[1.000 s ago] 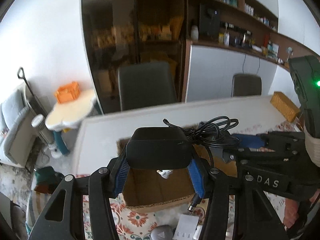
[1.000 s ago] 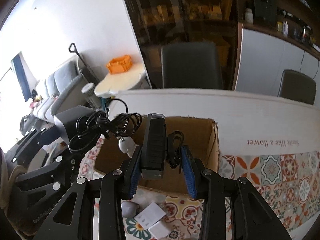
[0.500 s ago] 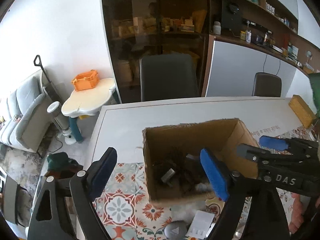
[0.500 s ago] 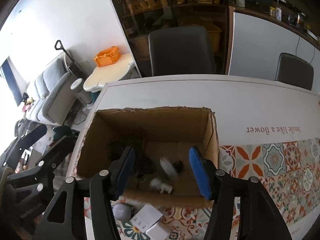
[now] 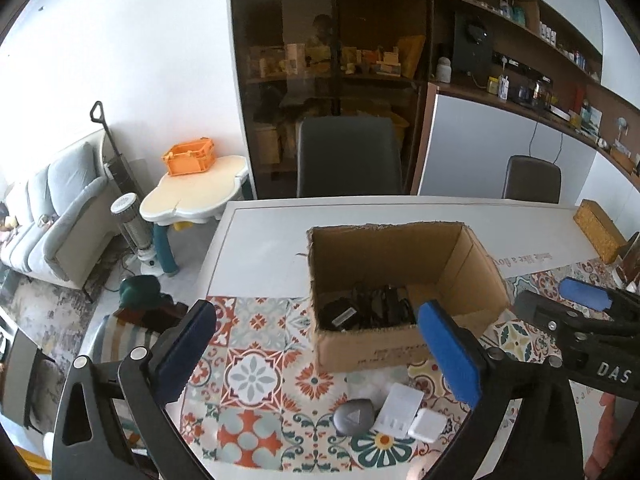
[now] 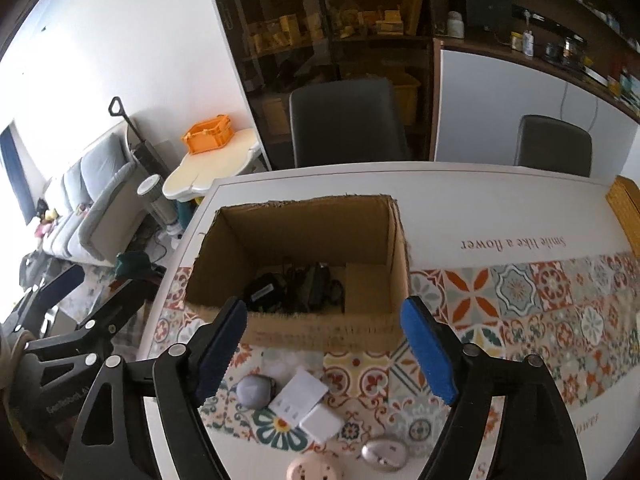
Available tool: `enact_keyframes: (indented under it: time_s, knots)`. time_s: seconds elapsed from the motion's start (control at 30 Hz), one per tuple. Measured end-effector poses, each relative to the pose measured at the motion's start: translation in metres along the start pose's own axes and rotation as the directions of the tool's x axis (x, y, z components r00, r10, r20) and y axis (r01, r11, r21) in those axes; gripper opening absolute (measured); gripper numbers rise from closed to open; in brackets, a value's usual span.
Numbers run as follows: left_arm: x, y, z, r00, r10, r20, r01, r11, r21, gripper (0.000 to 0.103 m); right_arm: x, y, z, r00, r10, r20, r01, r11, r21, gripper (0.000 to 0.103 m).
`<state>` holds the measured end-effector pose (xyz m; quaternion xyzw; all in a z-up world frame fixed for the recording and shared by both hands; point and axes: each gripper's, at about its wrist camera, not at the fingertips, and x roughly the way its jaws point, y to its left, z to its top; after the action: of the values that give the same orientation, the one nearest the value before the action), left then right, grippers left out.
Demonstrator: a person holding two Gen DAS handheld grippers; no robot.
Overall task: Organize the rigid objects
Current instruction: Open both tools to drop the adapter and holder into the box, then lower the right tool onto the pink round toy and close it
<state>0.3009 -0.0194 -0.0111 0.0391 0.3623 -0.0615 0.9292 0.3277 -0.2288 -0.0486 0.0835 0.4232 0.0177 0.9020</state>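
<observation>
An open cardboard box (image 5: 404,344) (image 6: 320,332) stands on the patterned tablecloth. Black adapters with tangled cables (image 5: 368,312) (image 6: 296,292) lie inside it. In front of the box lie a grey round device (image 5: 354,416) (image 6: 254,390), a white flat charger (image 5: 398,406) (image 6: 298,396) and a white cube (image 5: 426,424) (image 6: 322,426). A silver mouse (image 6: 384,452) and a pink round object (image 6: 316,470) lie nearer. My left gripper (image 5: 316,352) is open and empty above the front of the box. My right gripper (image 6: 324,352) is open and empty too.
The white table (image 5: 264,240) carries a woven yellow box (image 5: 598,230) at the far right. Dark chairs (image 5: 348,156) stand behind the table. A small cream side table with an orange crate (image 5: 188,156) and a grey sofa (image 5: 48,208) are on the left.
Both grippers opened and dropped their black adapters into the box, then drew back and up. The adapters now lie at the box bottom.
</observation>
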Motion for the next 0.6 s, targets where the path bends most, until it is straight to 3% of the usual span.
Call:
enact_keyframes:
  time_s: [0.23,0.37,0.6]
  knots:
    - [-0.02,0.0,-0.017,0.998,-0.052,-0.032,0.051,0.999,-0.009,0.103,-0.03,0.005,-0.027,0.999,-0.001,0.035,0.001,1.0,0.014,0.086]
    - [-0.03,-0.001,-0.029,0.998,-0.046,-0.029,0.047,0.999,0.002,0.103,-0.042,0.011,-0.042,0.999,-0.015,0.041,0.015,1.0,-0.002,0.087]
    - [-0.04,0.006,-0.054,0.997,-0.05,-0.057,0.049,0.999,-0.018,0.103,-0.045,0.017,-0.066,1.0,-0.018,0.005,0.018,1.0,-0.01,0.087]
